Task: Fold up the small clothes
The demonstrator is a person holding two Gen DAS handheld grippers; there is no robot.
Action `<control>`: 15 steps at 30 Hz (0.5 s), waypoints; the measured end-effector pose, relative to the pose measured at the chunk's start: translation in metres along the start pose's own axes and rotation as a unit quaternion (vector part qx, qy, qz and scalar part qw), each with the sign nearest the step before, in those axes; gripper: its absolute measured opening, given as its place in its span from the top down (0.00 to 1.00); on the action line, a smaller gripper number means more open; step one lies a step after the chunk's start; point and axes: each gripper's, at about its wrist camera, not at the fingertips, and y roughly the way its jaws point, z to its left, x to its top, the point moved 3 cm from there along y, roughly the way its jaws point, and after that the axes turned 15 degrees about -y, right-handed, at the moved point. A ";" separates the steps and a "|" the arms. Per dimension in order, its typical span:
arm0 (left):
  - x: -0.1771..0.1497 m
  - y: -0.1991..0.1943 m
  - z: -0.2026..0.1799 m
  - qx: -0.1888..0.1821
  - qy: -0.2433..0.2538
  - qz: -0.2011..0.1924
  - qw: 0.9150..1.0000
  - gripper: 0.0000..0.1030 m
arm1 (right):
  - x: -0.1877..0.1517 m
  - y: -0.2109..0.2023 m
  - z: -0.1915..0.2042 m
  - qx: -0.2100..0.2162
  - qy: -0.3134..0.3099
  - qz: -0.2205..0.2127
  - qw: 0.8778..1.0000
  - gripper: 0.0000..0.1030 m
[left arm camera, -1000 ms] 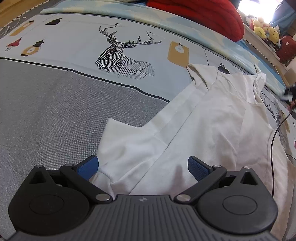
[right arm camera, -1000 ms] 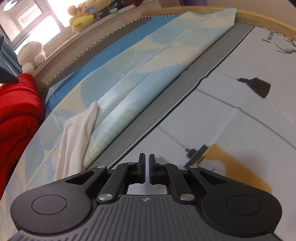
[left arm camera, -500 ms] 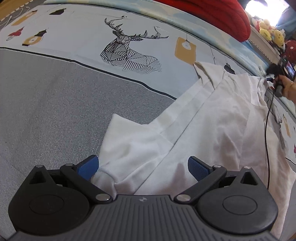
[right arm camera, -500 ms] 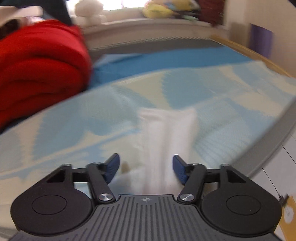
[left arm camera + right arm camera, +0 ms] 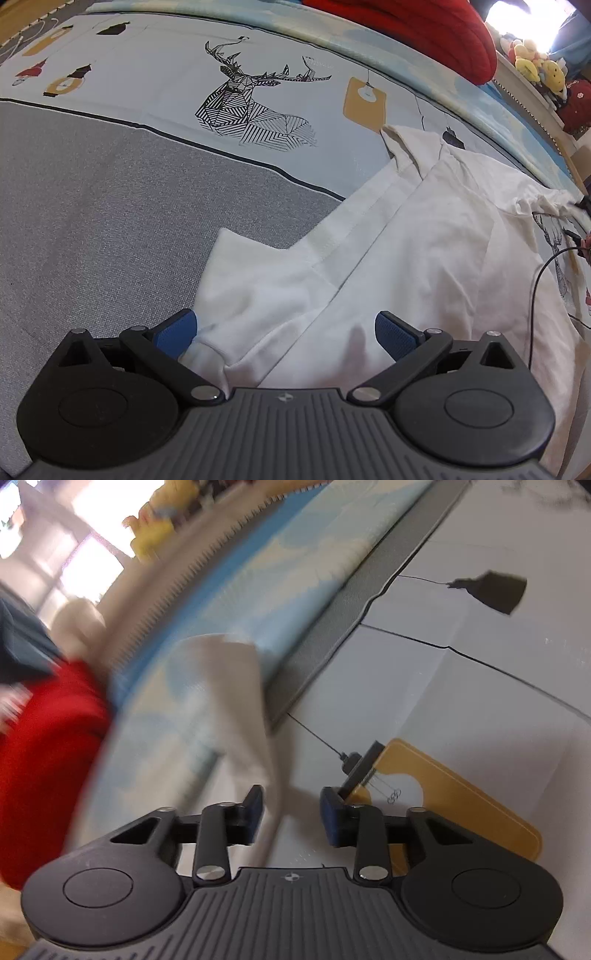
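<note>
A white garment lies spread on the bed in the left wrist view, one sleeve folded over towards the near left. My left gripper hangs over its near edge, blue pads wide apart, with the cloth lying loose between them. In the blurred right wrist view, a strip of the white cloth runs from the blue quilt down between the fingers of my right gripper. Its jaws are opening and the pads do not press on the cloth.
The bedsheet has a deer print and a grey half. A red blanket and plush toys sit at the far side. A black cable crosses the garment's right part.
The right gripper went from shut to open and swung over the white cloth strip. The garment's far right corner now stretches further right. The left gripper stayed put, open.
</note>
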 end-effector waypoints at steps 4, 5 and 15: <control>0.000 0.002 -0.001 0.003 0.001 0.002 1.000 0.00 | 0.014 -0.001 0.014 -0.004 -0.038 -0.052 0.998 0.12; 0.001 0.002 0.000 0.004 0.001 0.002 1.000 0.00 | 0.019 0.004 0.020 0.005 -0.050 -0.051 0.997 0.13; 0.005 -0.012 0.001 -0.023 -0.008 -0.010 1.000 0.00 | 0.032 0.016 0.060 -0.122 -0.162 -0.072 0.977 0.99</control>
